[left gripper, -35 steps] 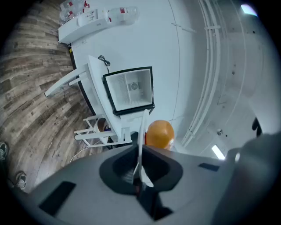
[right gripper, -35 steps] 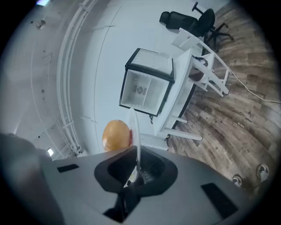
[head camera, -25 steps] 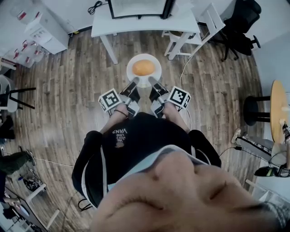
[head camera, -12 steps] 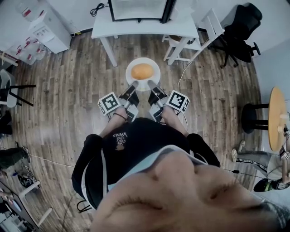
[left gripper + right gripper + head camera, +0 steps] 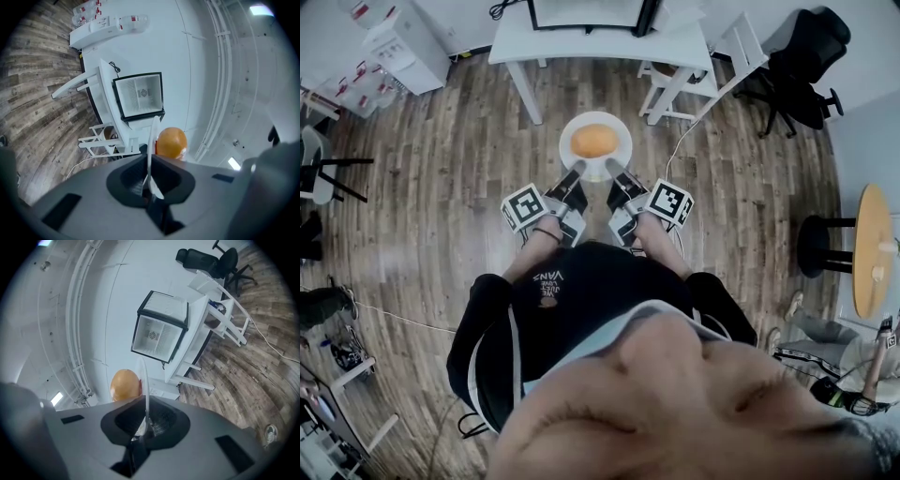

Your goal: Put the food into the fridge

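Head view: left tongs (image 5: 578, 168), right tongs (image 5: 611, 167) grip plate (image 5: 596, 118).

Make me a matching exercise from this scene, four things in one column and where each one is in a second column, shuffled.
Things:
1. orange
2. plate
3. mini fridge
4. office chair

Places:
A. on the white table
B. on the wooden floor, right of the table
C. clamped at its rim by the left gripper and right gripper
D. on the plate

Pairs: 1-D, 2-C, 3-A, 4-B
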The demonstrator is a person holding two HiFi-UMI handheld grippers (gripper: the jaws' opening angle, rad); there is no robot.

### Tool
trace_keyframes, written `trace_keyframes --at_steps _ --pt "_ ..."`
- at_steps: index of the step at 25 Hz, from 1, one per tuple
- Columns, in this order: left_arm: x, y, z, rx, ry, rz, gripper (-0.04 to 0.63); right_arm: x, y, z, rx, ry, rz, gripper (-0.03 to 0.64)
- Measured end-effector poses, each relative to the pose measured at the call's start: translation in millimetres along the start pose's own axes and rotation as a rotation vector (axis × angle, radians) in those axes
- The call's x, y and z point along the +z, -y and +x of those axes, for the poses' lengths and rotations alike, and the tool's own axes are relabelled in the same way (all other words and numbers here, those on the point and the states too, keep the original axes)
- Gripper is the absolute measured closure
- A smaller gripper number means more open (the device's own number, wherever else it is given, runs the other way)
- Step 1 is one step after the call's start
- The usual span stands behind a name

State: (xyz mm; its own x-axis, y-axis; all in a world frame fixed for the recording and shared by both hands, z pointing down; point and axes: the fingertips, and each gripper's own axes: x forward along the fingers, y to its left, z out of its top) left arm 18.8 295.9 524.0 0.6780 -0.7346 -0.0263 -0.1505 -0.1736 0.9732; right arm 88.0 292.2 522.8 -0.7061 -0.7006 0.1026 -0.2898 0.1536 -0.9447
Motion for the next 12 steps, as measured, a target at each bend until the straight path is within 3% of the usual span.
trace_keyframes --at_steps 6,12 --pt "3 -7 0 -0.001 0.005 -0.013 0.566 -1 2 7 0.012 0.001 0.008 0.588" --pt "31 -12 18 -0.023 -0.012 -0.030 0.566 15 4 33 -0.020 0.022 -0.006 0.588"
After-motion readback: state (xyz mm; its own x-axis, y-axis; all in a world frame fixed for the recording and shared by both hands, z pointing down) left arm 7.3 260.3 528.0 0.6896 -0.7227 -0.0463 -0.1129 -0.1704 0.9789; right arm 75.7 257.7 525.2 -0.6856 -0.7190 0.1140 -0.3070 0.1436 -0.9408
